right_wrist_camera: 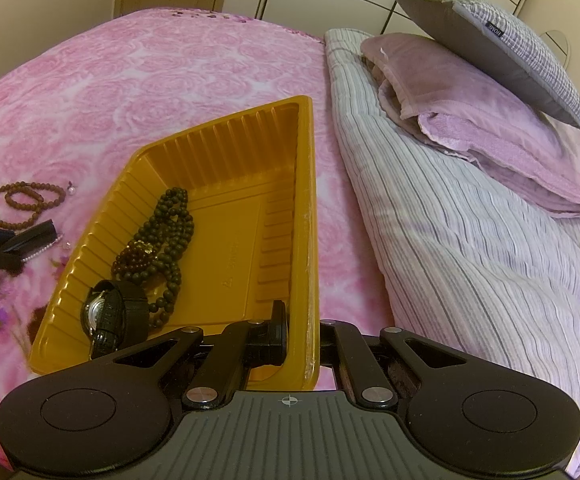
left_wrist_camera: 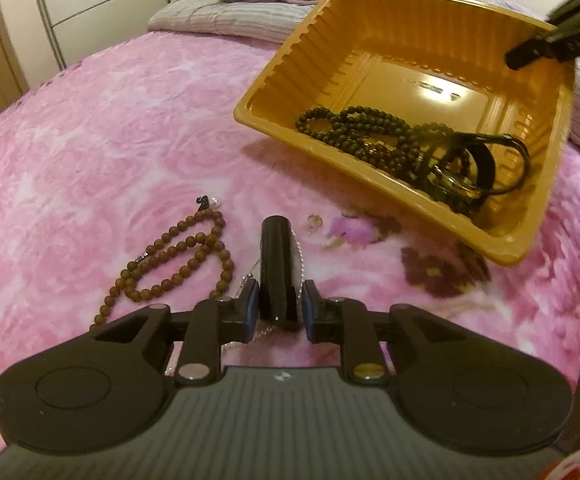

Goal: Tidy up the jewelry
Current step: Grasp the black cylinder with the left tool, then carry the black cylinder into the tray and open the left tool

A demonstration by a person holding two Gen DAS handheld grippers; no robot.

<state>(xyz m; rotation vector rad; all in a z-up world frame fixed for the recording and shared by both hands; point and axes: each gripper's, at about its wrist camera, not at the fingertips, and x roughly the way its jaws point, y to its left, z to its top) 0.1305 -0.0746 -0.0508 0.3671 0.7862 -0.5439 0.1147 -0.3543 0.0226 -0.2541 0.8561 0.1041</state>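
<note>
A yellow plastic tray (left_wrist_camera: pixel 442 12) sits tilted on the pink blanket, holding dark bead strings (left_wrist_camera: pixel 354 128) and a black watch (right_wrist_camera: pixel 109 312). My right gripper (right_wrist_camera: pixel 302 340) is shut on the tray's side wall (right_wrist_camera: pixel 304 240) and lifts that side. My left gripper (left_wrist_camera: pixel 277 304) has its pads on either side of a black bangle (left_wrist_camera: pixel 275 256) standing on edge, with small gaps showing. A thin silver chain (left_wrist_camera: pixel 300 252) lies beneath it. A brown bead necklace (left_wrist_camera: pixel 185 256) lies to its left, also in the right wrist view (right_wrist_camera: pixel 13 204).
A pink rose-pattern blanket (left_wrist_camera: pixel 109 140) covers the bed. A small clear earring (left_wrist_camera: pixel 314 222) and a pearl piece (left_wrist_camera: pixel 209 201) lie near the bangle. Striped bedding (right_wrist_camera: pixel 470 240), a folded lilac towel (right_wrist_camera: pixel 470 112) and a grey pillow (right_wrist_camera: pixel 502 44) lie right of the tray. Wardrobe doors stand behind.
</note>
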